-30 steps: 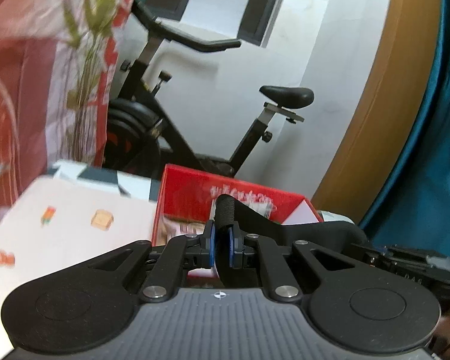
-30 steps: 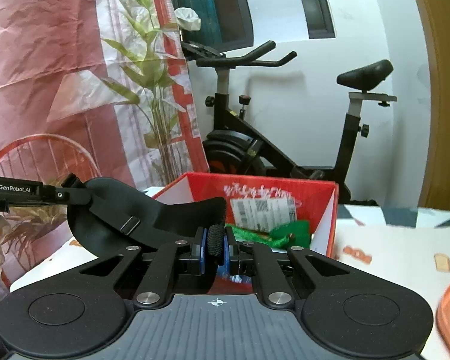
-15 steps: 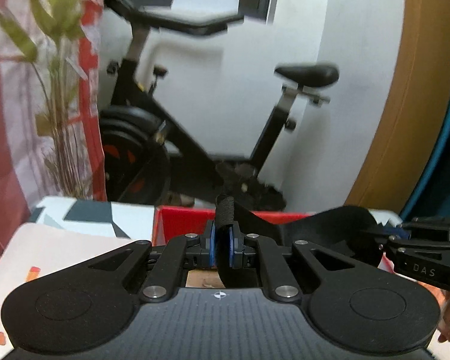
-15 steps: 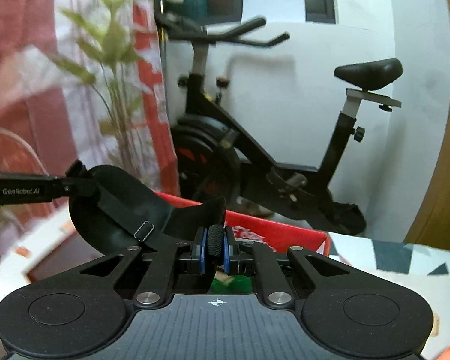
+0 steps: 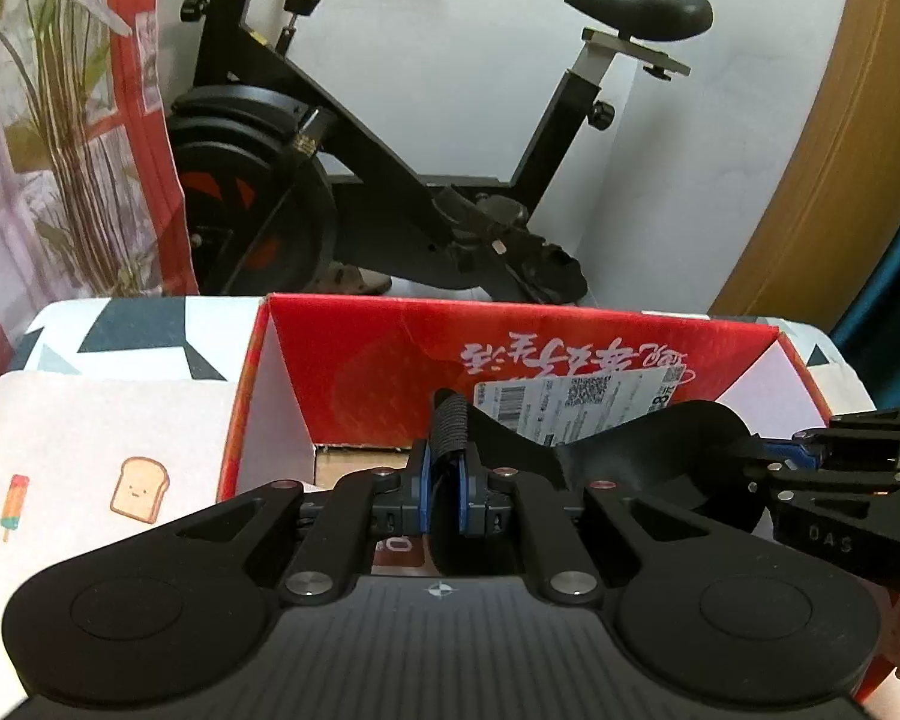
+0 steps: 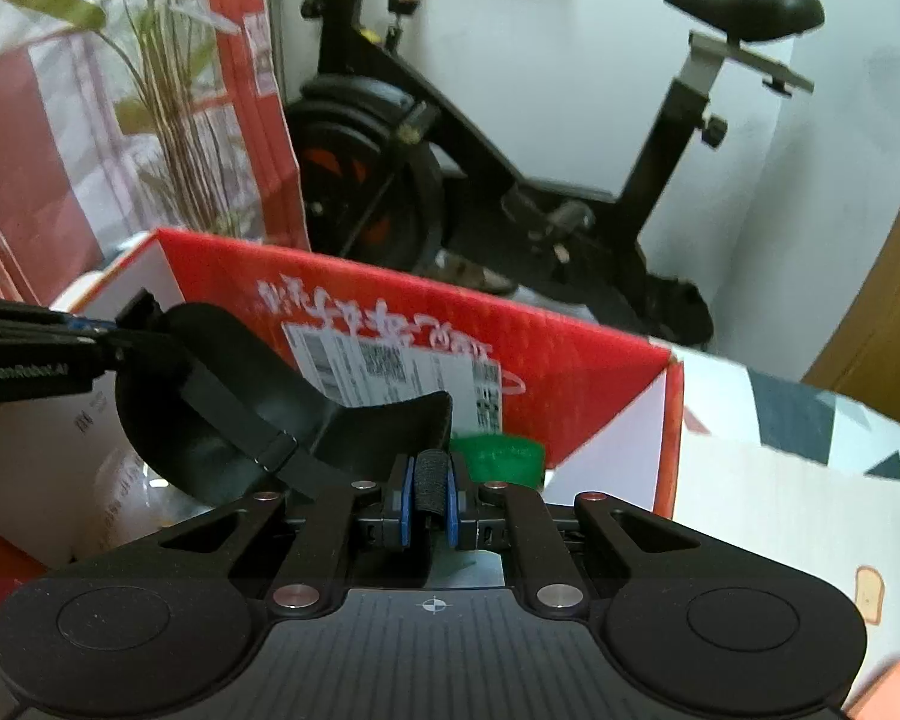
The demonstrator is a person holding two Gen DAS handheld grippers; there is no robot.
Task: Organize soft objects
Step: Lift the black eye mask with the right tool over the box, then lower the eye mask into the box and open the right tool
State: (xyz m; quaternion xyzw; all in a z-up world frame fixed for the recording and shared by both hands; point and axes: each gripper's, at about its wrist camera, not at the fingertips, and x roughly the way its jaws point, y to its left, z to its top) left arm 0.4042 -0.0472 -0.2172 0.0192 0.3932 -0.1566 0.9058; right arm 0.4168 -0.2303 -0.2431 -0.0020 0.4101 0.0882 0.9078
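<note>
The left gripper (image 5: 445,489) is showing a matte black ribbed body, round side discs, silver screws and blue pads. The right gripper (image 6: 431,501) is looking identical, white lettering marking both grippers' sides.

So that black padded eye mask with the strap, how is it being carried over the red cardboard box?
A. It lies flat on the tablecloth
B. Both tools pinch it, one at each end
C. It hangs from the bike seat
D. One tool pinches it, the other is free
B: the black padded eye mask is stretched between the left tool and the right tool, each clamped on one end, above the red cardboard box.
</note>
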